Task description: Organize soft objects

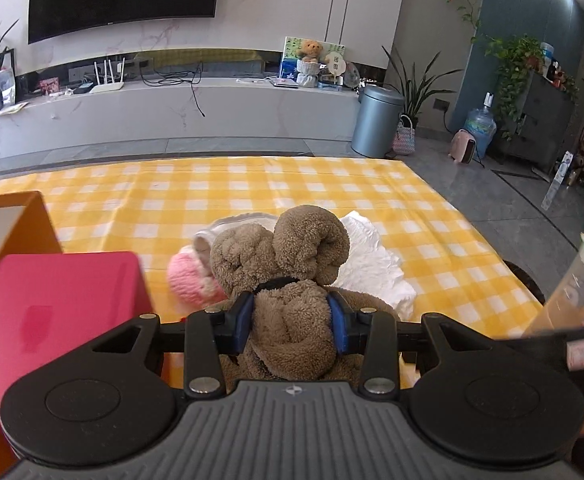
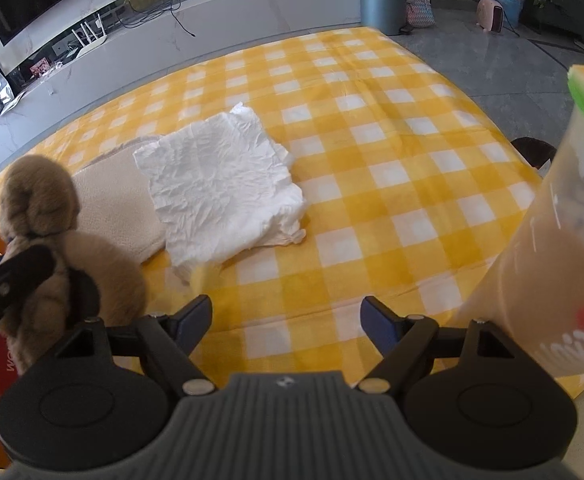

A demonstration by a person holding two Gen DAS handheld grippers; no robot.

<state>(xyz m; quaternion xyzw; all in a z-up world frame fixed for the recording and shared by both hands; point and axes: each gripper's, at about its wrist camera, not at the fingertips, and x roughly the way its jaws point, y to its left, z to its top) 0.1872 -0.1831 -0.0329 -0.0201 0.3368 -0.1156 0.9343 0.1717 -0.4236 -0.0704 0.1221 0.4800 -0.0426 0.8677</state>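
On the yellow checked cloth (image 2: 371,128), the soft items lie grouped toward 9 o'clock in the right wrist view. Left gripper (image 1: 292,320): its blue fingers (image 1: 242,318) pinch the brown plush toy (image 1: 288,280) at the waist, one finger on each side. The toy's rolled top points toward 12 o'clock. Behind the toy, at 11 o'clock in the left wrist view, lies a pink knitted piece (image 1: 190,280); at 1 o'clock lies a white crumpled cloth (image 1: 371,256). In the right wrist view, this cloth overlaps a cream towel (image 2: 116,208) on its 9 o'clock side. Right gripper (image 2: 288,322): fingers spread wide, nothing between them — it hangs above bare checked cloth. A red box (image 1: 52,312) and an orange box (image 1: 32,216) stand at 9 o'clock of the left gripper. A blurred beige bag (image 2: 551,248) with a green strip fills 3 o'clock in the right view.
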